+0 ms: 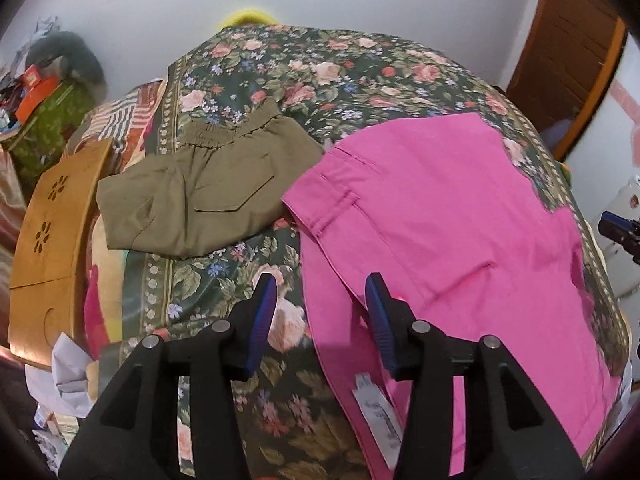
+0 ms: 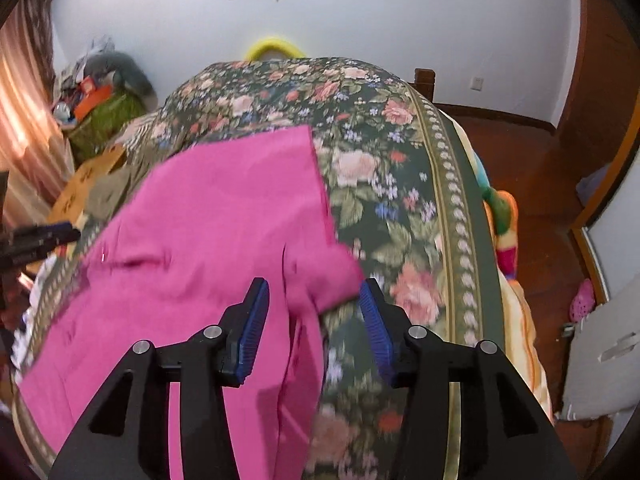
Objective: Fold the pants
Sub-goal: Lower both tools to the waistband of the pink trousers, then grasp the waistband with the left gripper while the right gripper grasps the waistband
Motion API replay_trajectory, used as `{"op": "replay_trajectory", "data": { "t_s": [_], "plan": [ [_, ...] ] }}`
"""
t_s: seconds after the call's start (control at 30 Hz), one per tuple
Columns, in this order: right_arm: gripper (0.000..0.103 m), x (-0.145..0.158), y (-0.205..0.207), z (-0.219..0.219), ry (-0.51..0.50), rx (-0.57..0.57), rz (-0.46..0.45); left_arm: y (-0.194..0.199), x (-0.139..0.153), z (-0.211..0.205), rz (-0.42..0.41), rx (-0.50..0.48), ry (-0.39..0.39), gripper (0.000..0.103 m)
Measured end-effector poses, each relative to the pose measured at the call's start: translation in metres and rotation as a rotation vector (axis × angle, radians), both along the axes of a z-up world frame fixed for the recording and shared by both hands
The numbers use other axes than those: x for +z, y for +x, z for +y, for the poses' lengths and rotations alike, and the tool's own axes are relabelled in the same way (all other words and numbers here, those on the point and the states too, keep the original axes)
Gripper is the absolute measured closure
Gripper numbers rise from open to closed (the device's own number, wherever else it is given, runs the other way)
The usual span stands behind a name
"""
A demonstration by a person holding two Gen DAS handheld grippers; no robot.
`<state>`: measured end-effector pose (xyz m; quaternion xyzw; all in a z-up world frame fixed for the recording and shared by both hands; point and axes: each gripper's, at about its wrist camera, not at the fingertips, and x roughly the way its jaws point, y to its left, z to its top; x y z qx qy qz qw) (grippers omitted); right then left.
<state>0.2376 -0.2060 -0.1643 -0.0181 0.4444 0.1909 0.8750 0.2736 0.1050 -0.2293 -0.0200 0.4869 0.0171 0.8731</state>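
Now: pink pants [image 1: 440, 216] flat on floral bedspread [image 1: 320, 64] — both jaws apart, empty, hovering over near edge.

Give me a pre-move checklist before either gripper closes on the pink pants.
1. left gripper open, nothing between its fingers: ok.
2. right gripper open, nothing clamped: ok.
3. pink pants lying on the floral bedspread: ok.
4. Pink pants flat: not ok; a bunched lump sits right ahead of the right gripper.
5. olive pants already folded and clear of the pink pair: cannot tell, since their edges look very close.
6. Left gripper lined up on the pants' edge: ok; the near left edge runs between its fingers.
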Motion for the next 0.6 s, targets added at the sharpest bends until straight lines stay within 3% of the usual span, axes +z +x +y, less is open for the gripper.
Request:
{"op": "replay_trajectory", "data": {
  "t_s": [0.2,0.33,0.37,0.47,0.6],
  "plan": [
    [0.060,-0.032,0.048,0.017,-0.024,0.013,0.077,0.029,-0.035,0.001,0.108,-0.015,-0.090,0.057],
    [0.061,-0.066,0.061,0.022,-0.019,0.028,0.172,0.038,-0.044,-0.002,0.115,-0.024,-0.123,0.058],
    [0.066,-0.072,0.060,0.021,-0.009,0.029,0.171,0.039,-0.043,-0.004,0.112,-0.040,-0.125,0.069],
    [0.095,-0.073,0.051,0.018,-0.022,0.025,0.115,0.043,-0.041,-0.015,0.102,-0.061,-0.095,0.079],
    [0.098,-0.073,0.039,0.022,-0.105,0.059,0.048,0.049,-0.036,-0.028,0.077,-0.069,-0.007,0.089]
  ]
}}
